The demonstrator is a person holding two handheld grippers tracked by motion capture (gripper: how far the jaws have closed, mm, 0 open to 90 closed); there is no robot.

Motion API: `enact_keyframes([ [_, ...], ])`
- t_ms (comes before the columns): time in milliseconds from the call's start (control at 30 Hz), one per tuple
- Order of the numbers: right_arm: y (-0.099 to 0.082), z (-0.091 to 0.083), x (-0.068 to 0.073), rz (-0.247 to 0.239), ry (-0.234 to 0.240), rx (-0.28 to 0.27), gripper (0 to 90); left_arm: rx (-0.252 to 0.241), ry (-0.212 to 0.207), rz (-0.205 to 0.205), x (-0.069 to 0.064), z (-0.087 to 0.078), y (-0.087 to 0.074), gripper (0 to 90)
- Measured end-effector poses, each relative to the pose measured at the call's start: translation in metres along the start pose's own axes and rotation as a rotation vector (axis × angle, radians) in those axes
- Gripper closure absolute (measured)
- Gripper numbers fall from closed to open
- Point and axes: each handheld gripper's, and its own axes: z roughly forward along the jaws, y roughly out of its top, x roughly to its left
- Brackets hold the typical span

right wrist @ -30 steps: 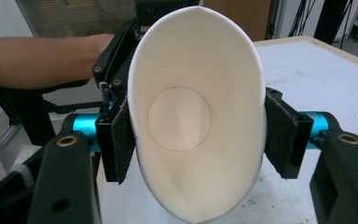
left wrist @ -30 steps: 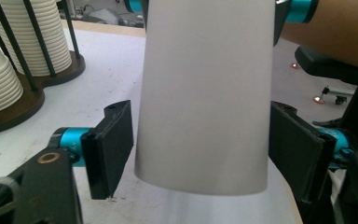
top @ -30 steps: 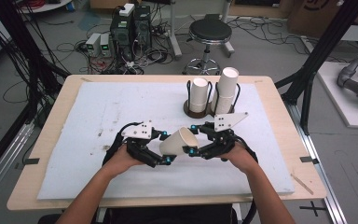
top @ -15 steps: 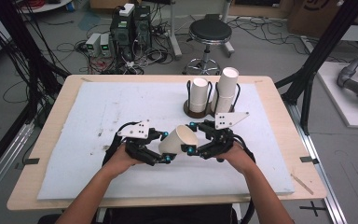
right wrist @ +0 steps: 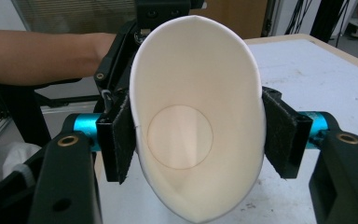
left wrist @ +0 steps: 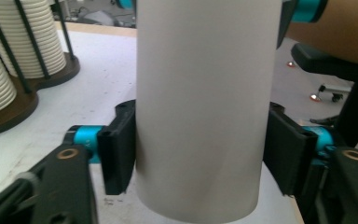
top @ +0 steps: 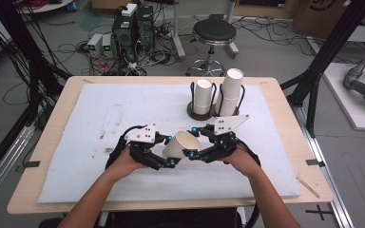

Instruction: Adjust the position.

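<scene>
A white paper cup [top: 179, 145] lies tilted in the air over the middle of the white mat, held from both sides. My left gripper [top: 168, 159] is shut on its lower body; in the left gripper view the cup [left wrist: 205, 107] stands between the two black pads [left wrist: 119, 149]. My right gripper [top: 191, 142] is shut on the rim end. In the right gripper view the cup's mouth [right wrist: 196, 130] faces the camera, squeezed into an oval, with the left gripper behind it.
A dark wire holder [top: 192, 113] at the back of the mat carries two stacks of paper cups [top: 202, 97] [top: 230, 92]. These stacks [left wrist: 25, 37] appear at the upper left of the left gripper view. The white mat [top: 90, 118] covers most of the wooden table.
Both grippers and the cup between them have drifted slightly to the left. The hold on the cup looks the same.
</scene>
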Motion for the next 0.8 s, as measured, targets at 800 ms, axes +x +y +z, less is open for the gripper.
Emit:
enact_keyframes([
  [800,0.0025,0.0041,0.0024,-0.015,-0.022,0.003,35.8,0.032,0.023,0.015,-0.0025,0.0056,0.0006,34.8],
])
